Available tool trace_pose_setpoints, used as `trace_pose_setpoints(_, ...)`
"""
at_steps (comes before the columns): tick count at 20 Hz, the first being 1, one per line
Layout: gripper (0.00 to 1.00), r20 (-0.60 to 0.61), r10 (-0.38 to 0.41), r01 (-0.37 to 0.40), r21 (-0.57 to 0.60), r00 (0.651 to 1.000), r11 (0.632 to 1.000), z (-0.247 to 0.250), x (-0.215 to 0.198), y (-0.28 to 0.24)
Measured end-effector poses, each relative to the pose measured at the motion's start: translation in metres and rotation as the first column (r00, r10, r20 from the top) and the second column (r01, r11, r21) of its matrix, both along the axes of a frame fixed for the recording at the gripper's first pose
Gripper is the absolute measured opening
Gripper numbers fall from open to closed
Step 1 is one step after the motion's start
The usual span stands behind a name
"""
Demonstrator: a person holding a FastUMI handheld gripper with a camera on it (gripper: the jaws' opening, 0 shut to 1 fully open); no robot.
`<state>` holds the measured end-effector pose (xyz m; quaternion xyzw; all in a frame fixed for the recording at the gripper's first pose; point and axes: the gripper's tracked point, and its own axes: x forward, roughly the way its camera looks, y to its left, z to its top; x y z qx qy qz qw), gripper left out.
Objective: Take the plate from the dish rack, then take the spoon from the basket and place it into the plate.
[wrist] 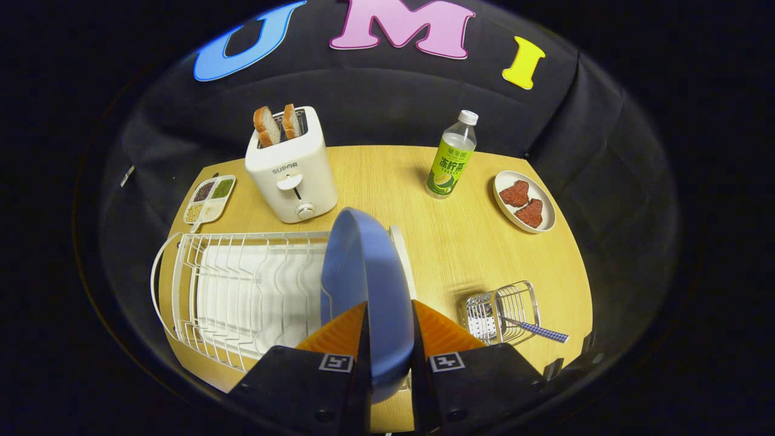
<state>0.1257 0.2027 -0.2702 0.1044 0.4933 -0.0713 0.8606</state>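
The gripper [389, 327] is clamped on the blue plate [363, 284], both fingers pressing its rim, and holds it on edge at the right end of the dish rack [242, 297]. Whether the plate has fully cleared the wires I cannot tell, so the first step looks underway rather than finished. Right of the rack, the spoon [536, 329] rests untouched in the basket [502, 312] (handle poking out). Setting the plate down, then fetching the spoon, remain.
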Motion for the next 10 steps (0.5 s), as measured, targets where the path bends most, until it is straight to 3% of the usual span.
trace_pose_setpoints(6, 0.29, 0.056, 0.082, -0.071, -0.170, 0.995, 0.983, 0.028, 0.017, -0.012)
trace_pose_setpoints(10, 0.29, 0.108, 0.067, -0.044, -0.198, 0.992, 0.979, 0.047, 0.023, -0.025)
